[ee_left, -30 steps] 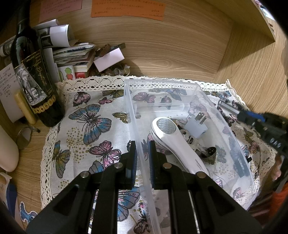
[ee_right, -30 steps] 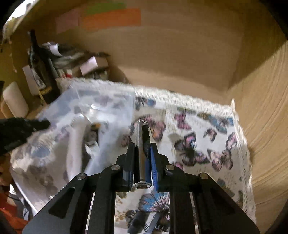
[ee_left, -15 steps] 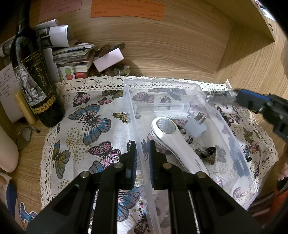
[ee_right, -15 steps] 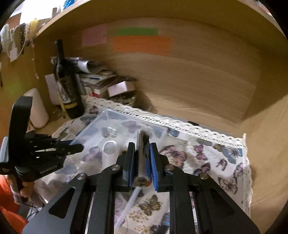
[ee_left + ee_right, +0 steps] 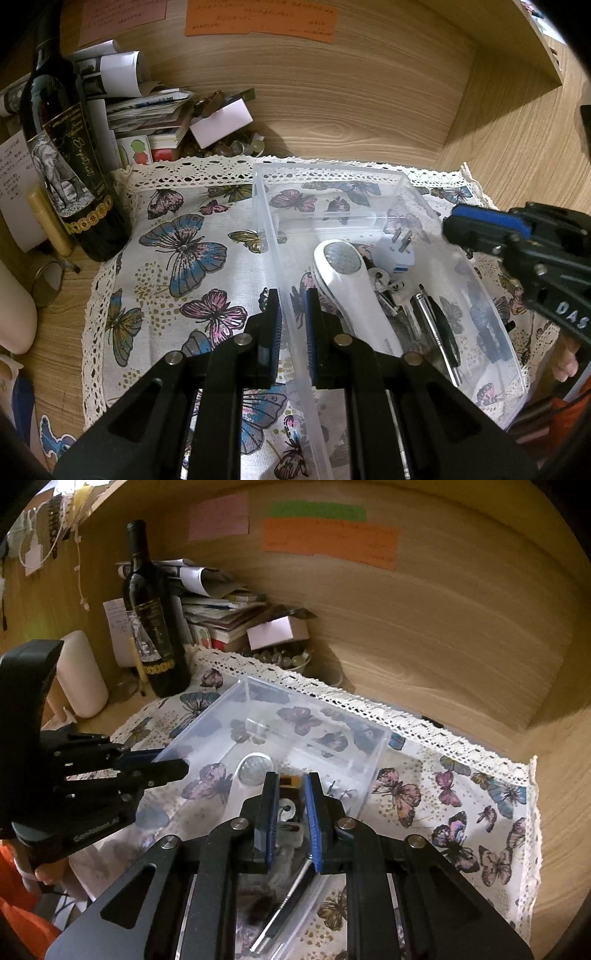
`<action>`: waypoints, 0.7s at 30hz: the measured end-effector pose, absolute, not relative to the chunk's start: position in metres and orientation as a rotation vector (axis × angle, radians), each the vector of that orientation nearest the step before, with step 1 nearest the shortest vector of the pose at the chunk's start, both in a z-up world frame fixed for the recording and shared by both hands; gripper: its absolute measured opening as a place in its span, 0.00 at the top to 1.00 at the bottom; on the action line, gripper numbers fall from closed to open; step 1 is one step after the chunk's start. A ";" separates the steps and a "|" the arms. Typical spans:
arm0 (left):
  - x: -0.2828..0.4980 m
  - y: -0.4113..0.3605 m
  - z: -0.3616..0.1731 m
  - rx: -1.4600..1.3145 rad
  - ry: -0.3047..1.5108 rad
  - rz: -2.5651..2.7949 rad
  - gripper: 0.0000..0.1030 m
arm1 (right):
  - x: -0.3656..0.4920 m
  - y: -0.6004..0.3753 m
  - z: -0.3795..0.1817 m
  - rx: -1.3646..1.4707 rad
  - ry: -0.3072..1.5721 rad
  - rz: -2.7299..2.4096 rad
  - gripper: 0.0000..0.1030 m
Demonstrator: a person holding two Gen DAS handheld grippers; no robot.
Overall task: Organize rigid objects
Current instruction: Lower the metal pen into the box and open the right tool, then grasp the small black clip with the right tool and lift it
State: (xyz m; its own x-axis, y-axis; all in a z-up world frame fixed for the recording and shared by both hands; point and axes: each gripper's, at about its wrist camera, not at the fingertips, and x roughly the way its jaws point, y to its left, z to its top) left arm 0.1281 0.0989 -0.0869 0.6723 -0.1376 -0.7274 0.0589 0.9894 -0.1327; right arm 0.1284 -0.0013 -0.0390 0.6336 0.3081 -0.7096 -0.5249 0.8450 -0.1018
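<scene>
At 5 o'clock inside clear bin (image 5: 332, 177) lies metal pen (image 5: 437, 332), likely light, stiff, slick, best pinched mid-barrel; left gripper (image 5: 291, 325) clamps the bin's left wall, right gripper (image 5: 290, 808) hovers above, fingers narrowly apart, holding nothing

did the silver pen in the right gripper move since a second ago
Yes. The silver metal pen was clamped in the right gripper over the butterfly cloth; now it lies inside the clear plastic bin, and the jaws stand open.
</scene>
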 end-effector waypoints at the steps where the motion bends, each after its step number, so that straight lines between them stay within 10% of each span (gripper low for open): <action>1: 0.128 0.099 -0.087 -0.102 0.826 -0.111 0.90 | 0.127 -0.003 -0.037 -0.312 0.739 0.485 0.87; 21: 0.128 0.098 -0.087 -0.097 0.827 -0.110 0.90 | 0.097 -0.109 -0.051 -0.224 0.812 0.166 0.66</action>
